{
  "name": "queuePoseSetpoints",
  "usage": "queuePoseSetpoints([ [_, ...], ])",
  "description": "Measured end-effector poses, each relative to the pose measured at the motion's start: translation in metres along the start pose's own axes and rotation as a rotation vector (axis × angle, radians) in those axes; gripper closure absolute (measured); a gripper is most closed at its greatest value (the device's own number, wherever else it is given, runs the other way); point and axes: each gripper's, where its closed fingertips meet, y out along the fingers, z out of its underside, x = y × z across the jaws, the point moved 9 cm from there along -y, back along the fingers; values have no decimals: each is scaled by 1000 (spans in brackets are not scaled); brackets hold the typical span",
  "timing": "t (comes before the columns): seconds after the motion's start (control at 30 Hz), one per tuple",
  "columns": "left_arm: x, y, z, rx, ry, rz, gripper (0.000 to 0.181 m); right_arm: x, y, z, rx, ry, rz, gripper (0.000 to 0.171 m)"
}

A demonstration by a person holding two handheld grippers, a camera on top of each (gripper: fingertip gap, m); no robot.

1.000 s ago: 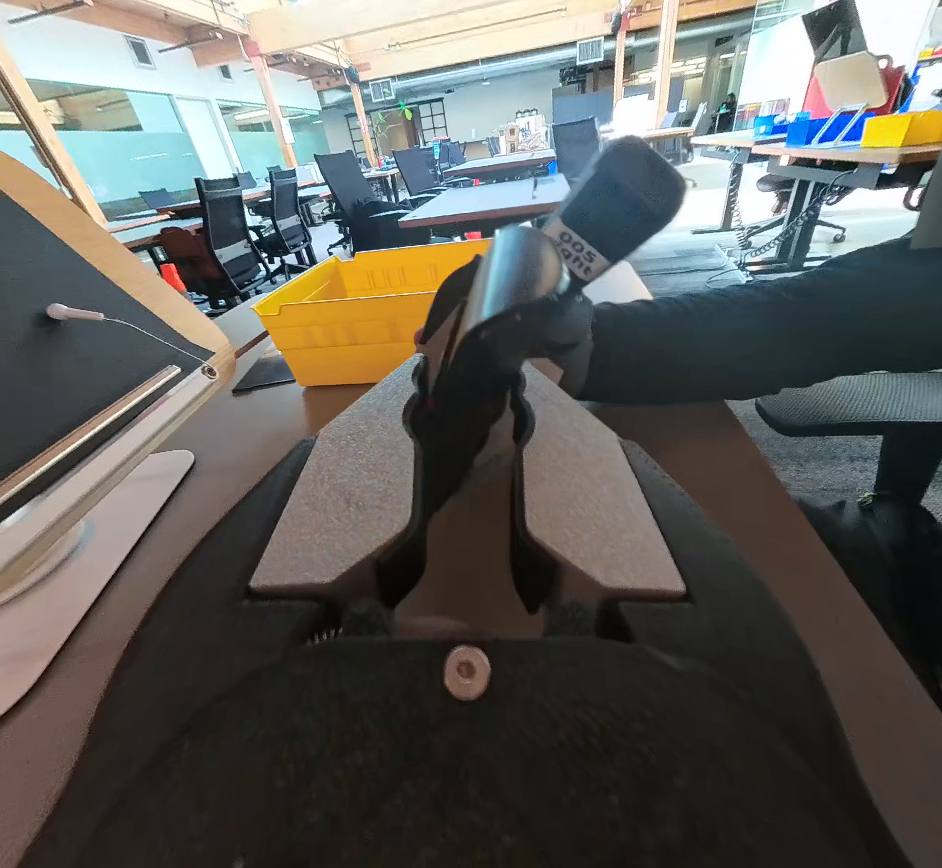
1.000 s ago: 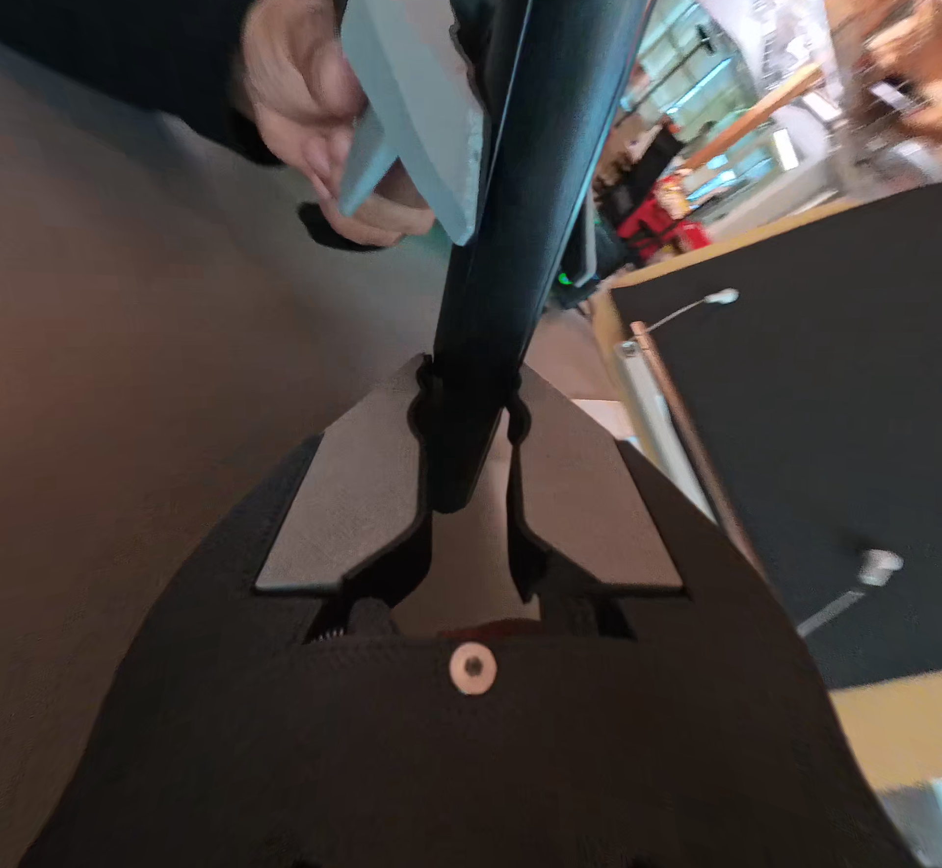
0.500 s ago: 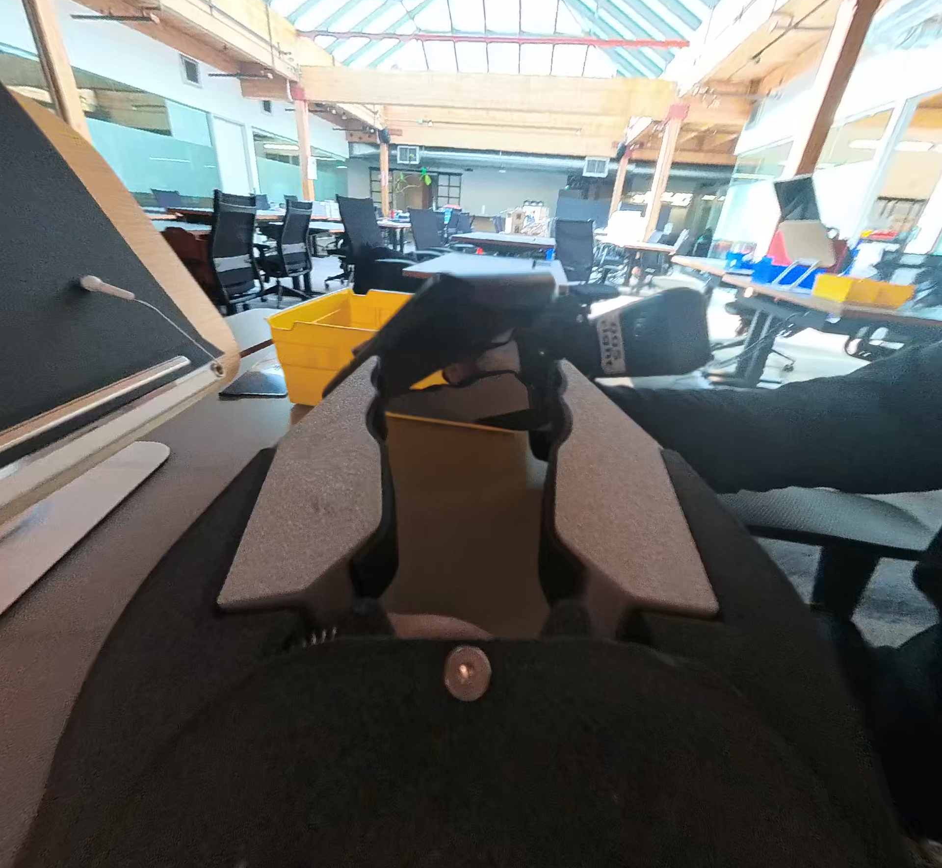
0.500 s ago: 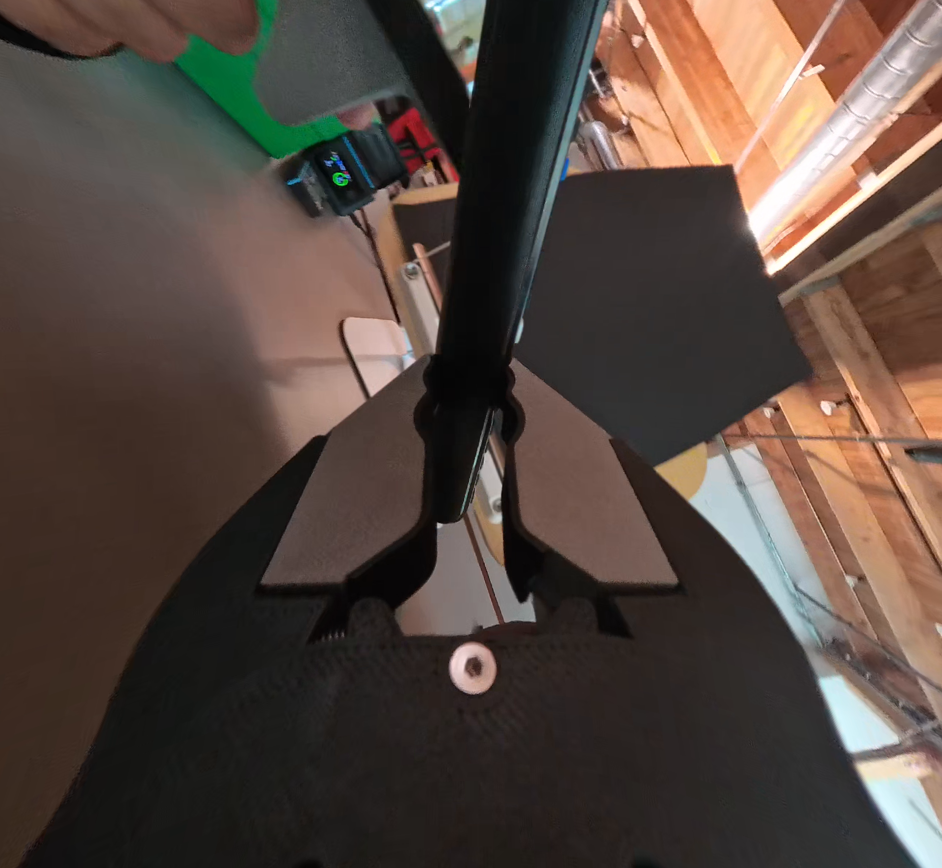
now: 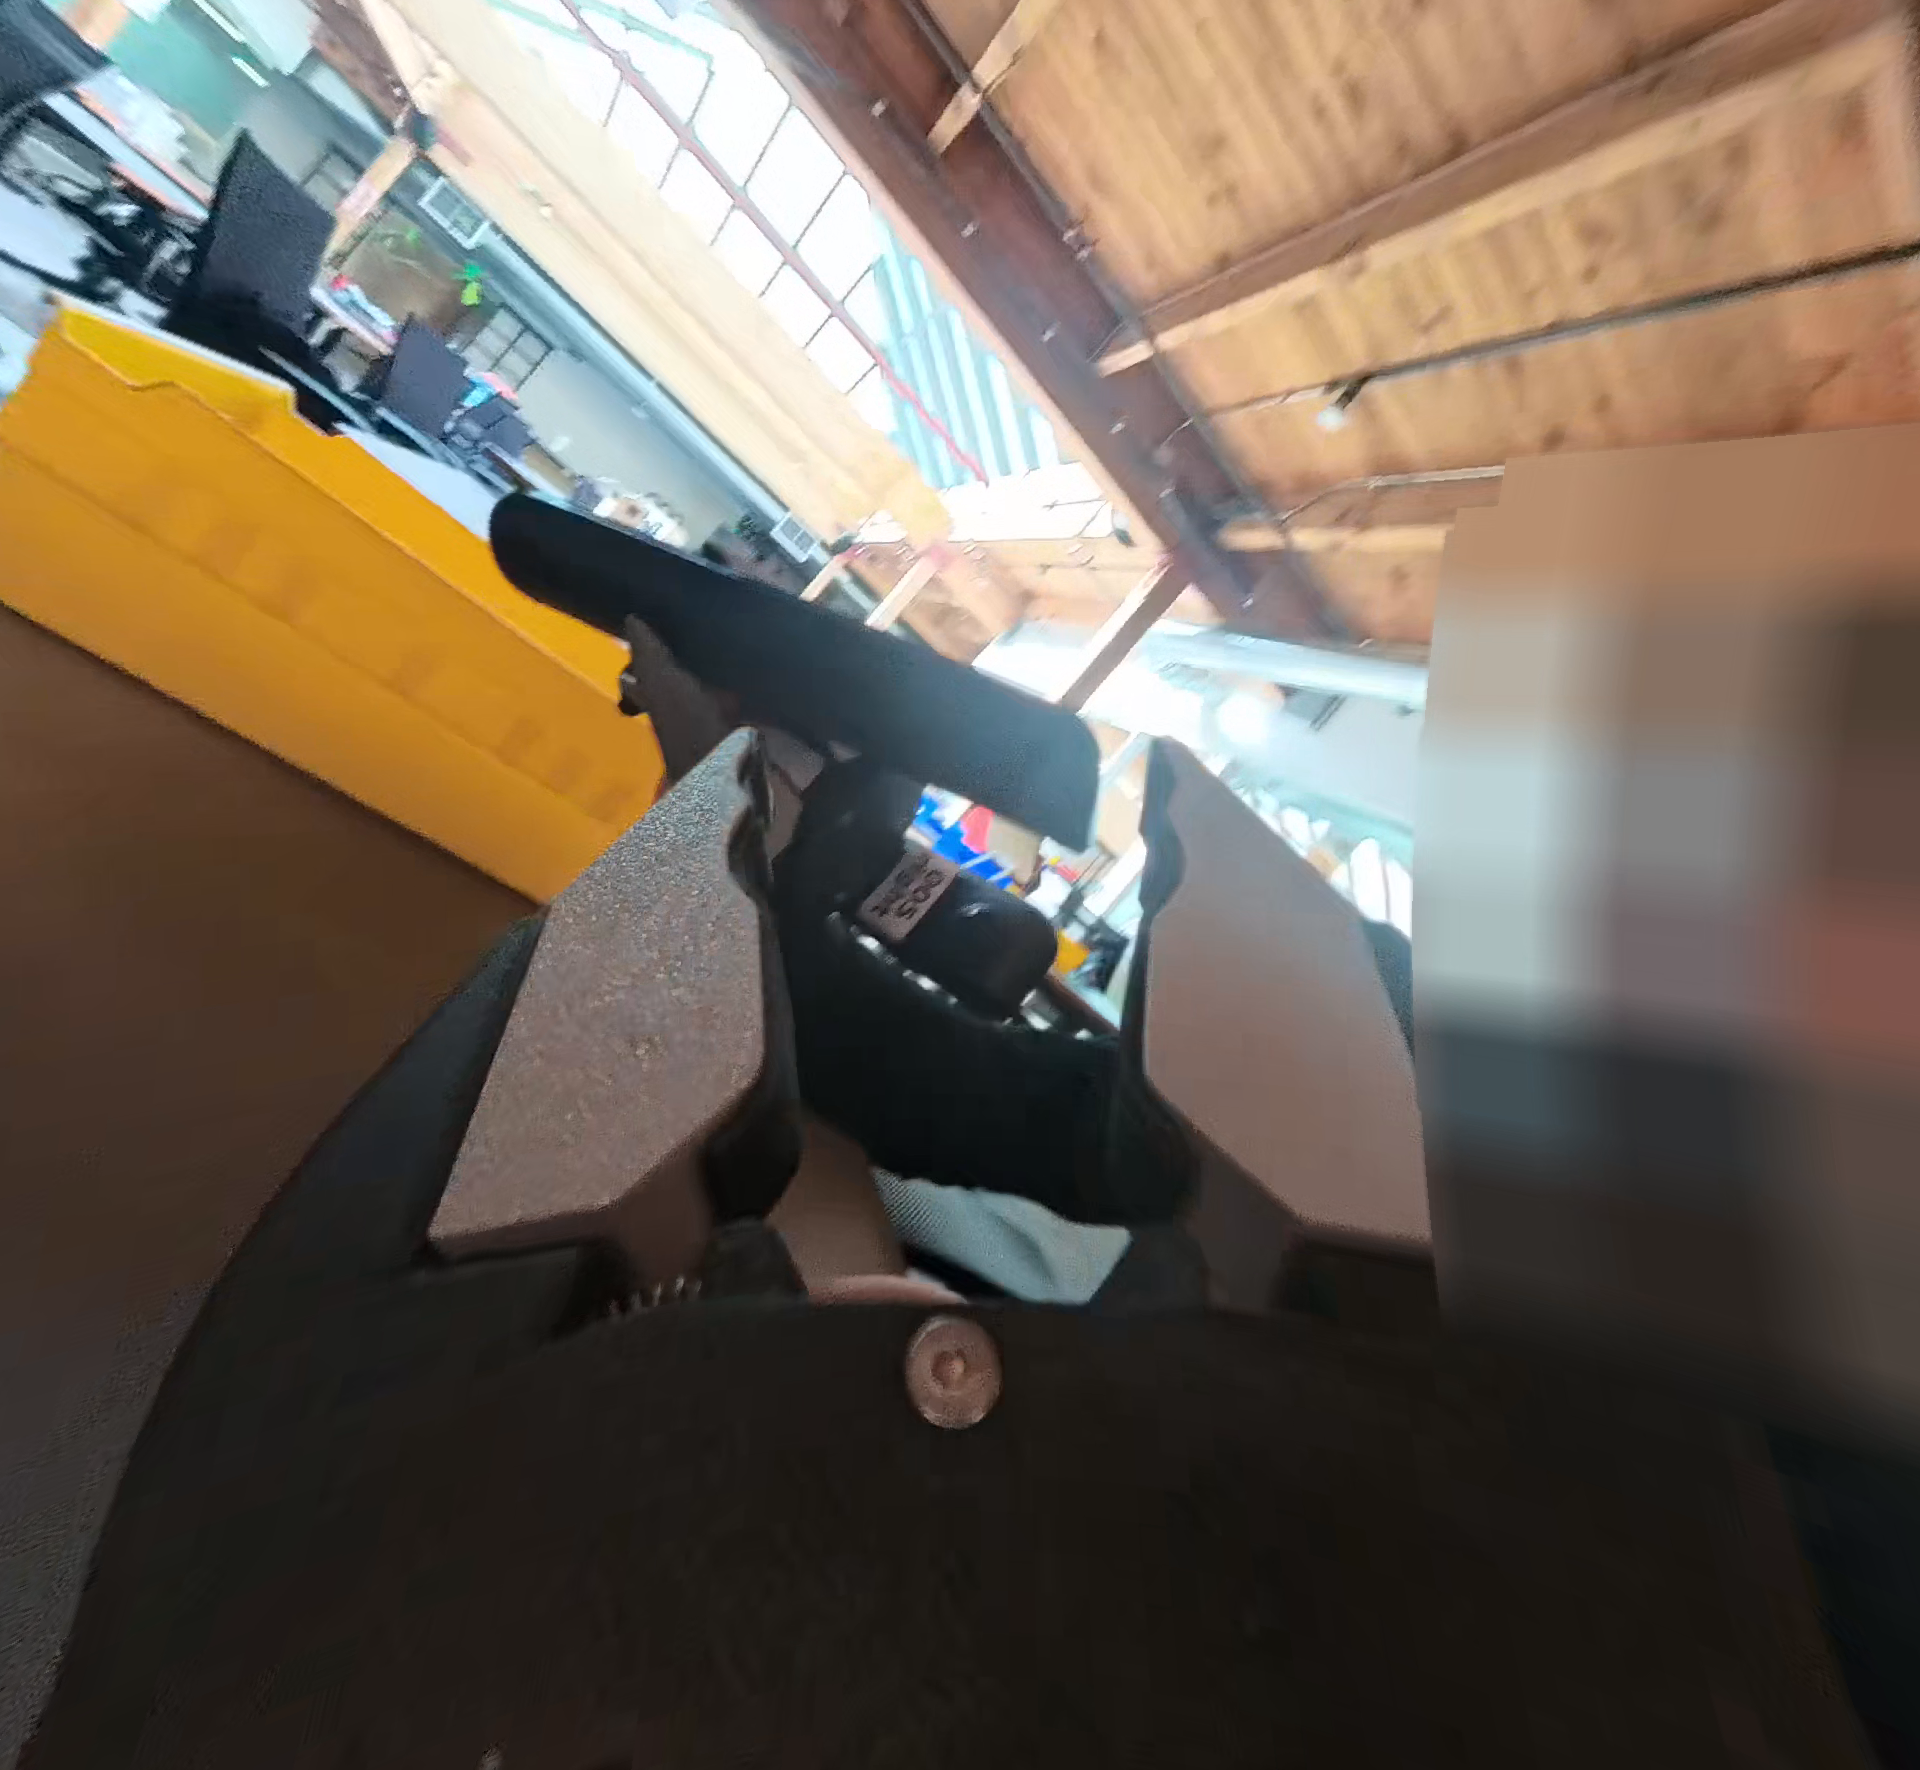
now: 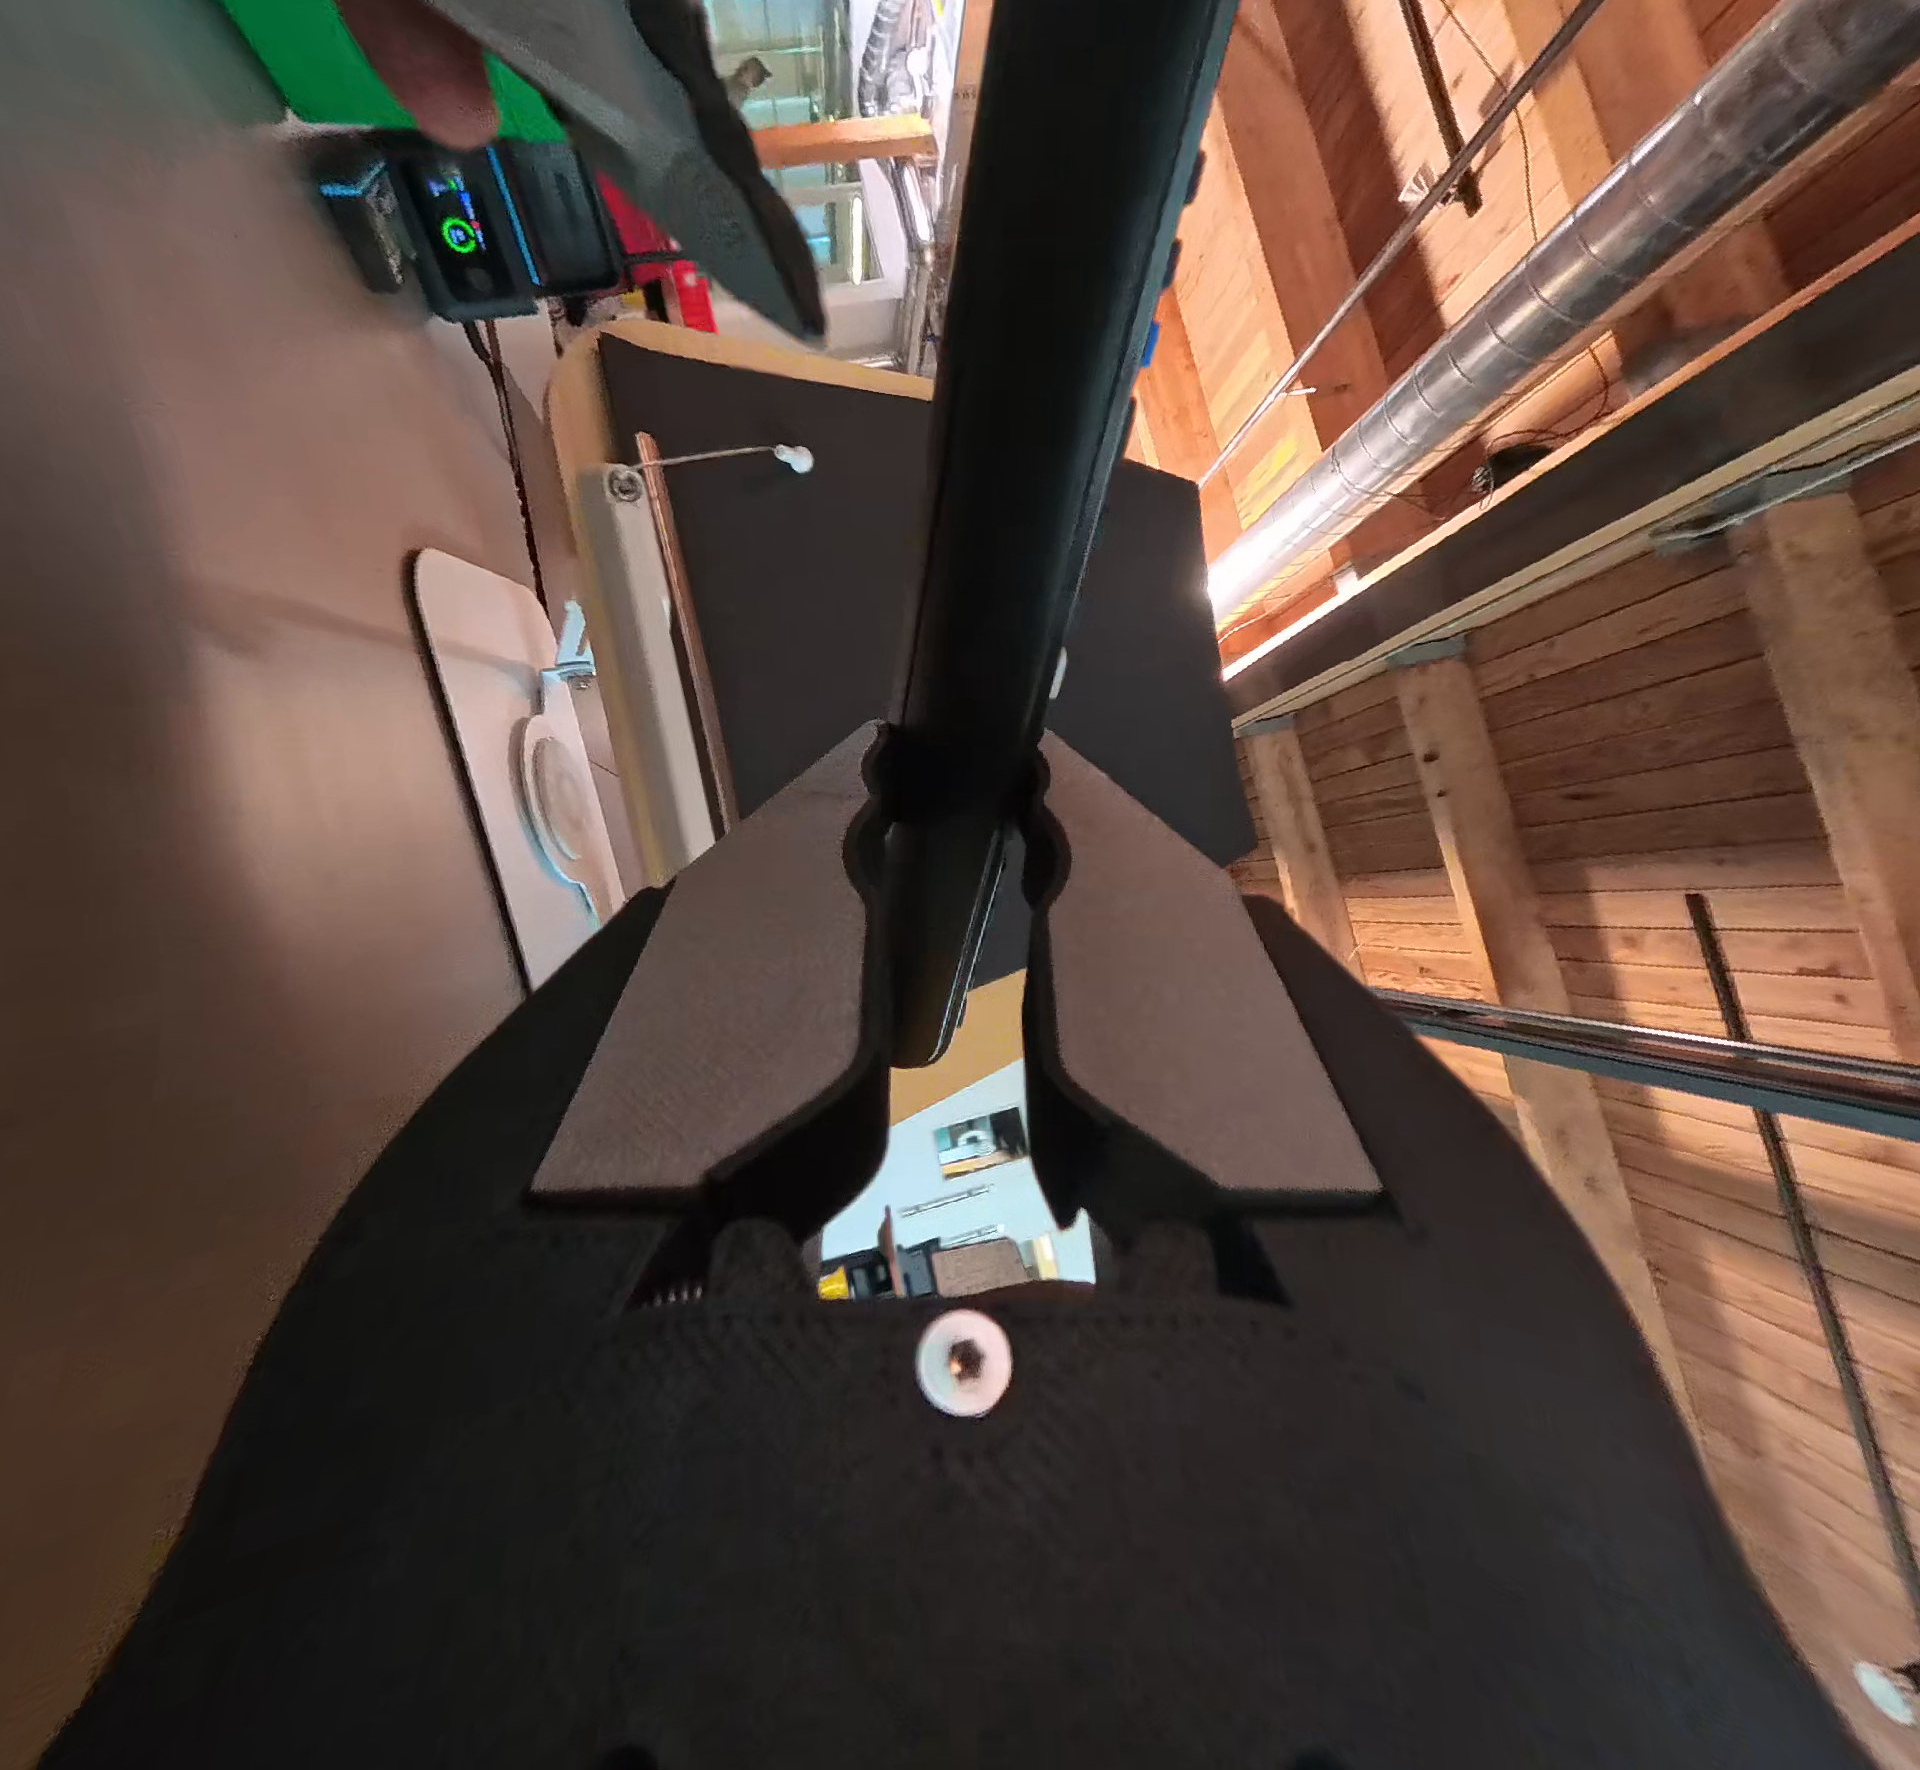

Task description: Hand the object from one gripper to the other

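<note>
The object is a long, flat black bar. In the right wrist view my right gripper [image 6: 956,770] is shut on one end of the black bar [image 6: 1070,266], which sticks out forward and upward. In the left wrist view my left gripper [image 5: 951,764] is open with nothing between its pads. The bar [image 5: 790,660] lies crosswise just past its fingertips, held by the right gripper [image 5: 935,1024]. One grey finger of the left gripper [image 6: 582,58] shows at the top left of the right wrist view, apart from the bar, with a person's fingertip [image 6: 436,73] beside it.
A yellow bin [image 5: 260,557] stands on the brown table [image 5: 208,889]. A black board on a pale stand [image 6: 790,577] and a small device with a lit screen [image 6: 468,234] are on the table. Wooden ceiling beams and a metal duct [image 6: 1507,349] are overhead.
The left gripper, shut on the bar one second ago, has opened and let go. The right gripper keeps its hold. Both views have tilted up toward the ceiling.
</note>
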Motion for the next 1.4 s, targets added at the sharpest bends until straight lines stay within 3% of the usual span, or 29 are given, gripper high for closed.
queuePoseSetpoints([
  [0.1,3,-2,0,10,-16,-64,111,8,3,-7,-10,-71,-21,151],
  [0.2,13,3,12,134,-16,-160,110,22,8,-19,-30,-185,-45,151],
  [0.33,19,13,30,306,-25,-162,114,39,11,-33,-60,-297,-75,151],
  [0.4,22,14,35,367,14,-196,124,41,12,-36,-63,-339,-60,150],
  [0.5,32,10,38,428,93,-310,152,43,13,-38,-80,-350,-44,145],
  [0.57,35,9,37,452,172,-388,154,46,14,-35,-76,-355,-39,142],
  [0.73,31,4,24,534,571,-728,158,47,12,-30,-96,-196,-120,131],
  [0.9,31,-4,20,774,1208,-1164,158,33,9,-21,-91,77,-146,131],
  [1.17,30,12,42,1002,1715,-1154,158,50,10,-32,-41,71,-298,125],
  [1.27,30,19,54,1089,1893,-1111,158,58,14,-31,29,28,-348,144],
  [1.4,34,19,59,1088,1974,-1090,158,58,18,-28,143,127,-456,151],
])
